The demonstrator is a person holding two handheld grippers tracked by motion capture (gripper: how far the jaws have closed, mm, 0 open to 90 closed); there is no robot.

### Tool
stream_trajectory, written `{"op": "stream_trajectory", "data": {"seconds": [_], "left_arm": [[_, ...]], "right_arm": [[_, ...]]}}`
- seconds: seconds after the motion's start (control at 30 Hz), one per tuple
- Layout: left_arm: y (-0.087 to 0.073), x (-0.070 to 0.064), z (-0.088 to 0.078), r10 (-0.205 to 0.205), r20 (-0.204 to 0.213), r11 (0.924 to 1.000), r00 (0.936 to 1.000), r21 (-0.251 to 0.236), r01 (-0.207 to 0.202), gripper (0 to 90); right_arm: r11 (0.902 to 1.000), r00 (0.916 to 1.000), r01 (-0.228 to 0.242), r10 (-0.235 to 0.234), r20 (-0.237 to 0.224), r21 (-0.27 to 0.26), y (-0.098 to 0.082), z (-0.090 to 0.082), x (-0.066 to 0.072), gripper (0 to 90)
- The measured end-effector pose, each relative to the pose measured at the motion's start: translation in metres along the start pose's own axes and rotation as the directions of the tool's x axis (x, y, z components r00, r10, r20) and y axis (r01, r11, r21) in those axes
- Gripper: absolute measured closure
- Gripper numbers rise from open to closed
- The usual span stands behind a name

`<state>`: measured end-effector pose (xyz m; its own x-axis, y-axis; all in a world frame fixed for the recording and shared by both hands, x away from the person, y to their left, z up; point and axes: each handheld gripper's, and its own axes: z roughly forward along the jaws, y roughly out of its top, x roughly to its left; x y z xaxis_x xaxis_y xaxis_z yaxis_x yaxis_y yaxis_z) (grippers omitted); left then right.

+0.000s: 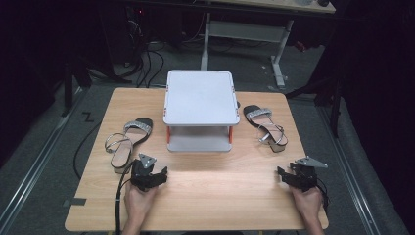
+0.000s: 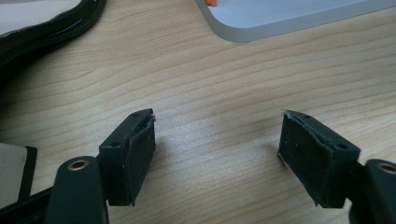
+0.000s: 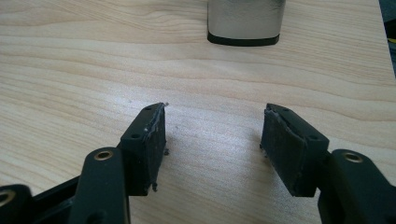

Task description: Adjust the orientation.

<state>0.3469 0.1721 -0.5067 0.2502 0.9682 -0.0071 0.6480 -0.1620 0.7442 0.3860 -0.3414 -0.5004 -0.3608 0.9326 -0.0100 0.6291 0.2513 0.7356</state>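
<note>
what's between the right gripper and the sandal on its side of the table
Nothing visible. Bare table lies between the open right gripper and the sandal; the right gripper view shows its heel straight ahead of the jaws.

My wooden table [image 1: 220, 196] carries a grey two-tier stand [image 1: 198, 98] between two sandals, left one [image 1: 128, 142], right one [image 1: 266, 127].

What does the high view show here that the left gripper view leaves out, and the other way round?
High view alone: both sandals whole, the left sandal and the right sandal, the full white two-tier stand, the right gripper, both hands. Left gripper view alone: the worn pads on its parted jaws, nothing between them. Shared: the left gripper, the wooden table, a corner of the stand, the left sandal's edge.
</note>
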Motion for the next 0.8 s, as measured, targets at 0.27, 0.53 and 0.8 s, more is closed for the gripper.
{"op": "stream_trajectory", "data": {"seconds": [0.27, 0.53, 0.8], "left_arm": [[0.000, 0.000, 0.000, -0.006, 0.000, 1.0000, 1.0000, 0.000, 0.006, 27.9], [0.003, 0.000, -0.003, -0.004, 0.006, 0.9997, 1.0000, 0.026, 0.004, 34.2], [0.013, 0.002, -0.014, 0.013, 0.037, 0.9998, 0.9992, 0.017, -0.014, 35.5]], "right_arm": [[1.0000, 1.0000, 0.001, -0.001, -0.001, 0.001, 0.000, 0.000, 0.000, 39.9], [1.0000, 1.0000, 0.006, -0.006, -0.001, 0.000, 0.000, 0.000, 0.000, 39.6], [1.0000, 1.0000, 0.004, -0.004, -0.001, 0.001, 0.000, 0.000, 0.000, 39.3]]}}
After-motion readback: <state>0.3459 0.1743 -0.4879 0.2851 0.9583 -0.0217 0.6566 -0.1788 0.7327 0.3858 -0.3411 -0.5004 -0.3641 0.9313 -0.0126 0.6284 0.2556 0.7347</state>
